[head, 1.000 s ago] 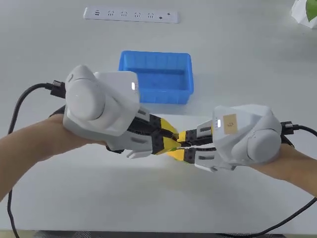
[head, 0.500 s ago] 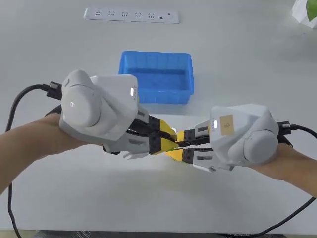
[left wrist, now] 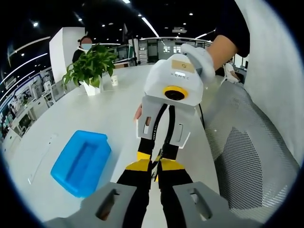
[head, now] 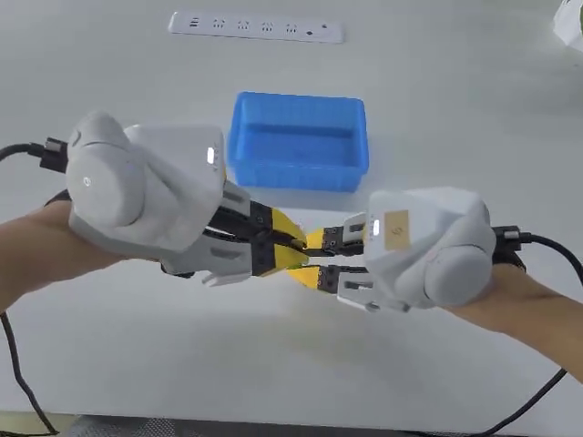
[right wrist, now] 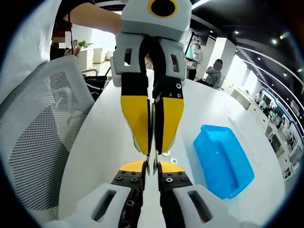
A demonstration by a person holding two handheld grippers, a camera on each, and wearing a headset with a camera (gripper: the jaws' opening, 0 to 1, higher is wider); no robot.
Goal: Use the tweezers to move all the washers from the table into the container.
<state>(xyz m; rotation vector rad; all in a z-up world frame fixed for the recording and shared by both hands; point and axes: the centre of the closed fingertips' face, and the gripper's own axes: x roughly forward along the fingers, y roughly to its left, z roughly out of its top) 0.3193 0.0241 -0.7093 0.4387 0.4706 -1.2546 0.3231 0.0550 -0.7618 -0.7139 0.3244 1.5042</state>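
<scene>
Still meeting tip to tip, as a second ago, though shifted slightly leftward against the blue container point(head: 301, 141). Clamping the tweezers point(right wrist: 151, 142) with left tongs point(head: 299, 253) and right tongs point(head: 319, 258) alike, both level, facing. Noted washers point(right wrist: 166, 153) on counter point(head: 455, 109) beneath.

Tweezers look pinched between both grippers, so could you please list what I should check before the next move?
1. Left gripper shut on tweezers: ok.
2. Right gripper clamping them too: cannot tell.
3. Washers lying on the table, below the jaws: ok.
4. Container upright and open: ok.
5. Tweezer tips free to pinch: cannot tell.
</scene>
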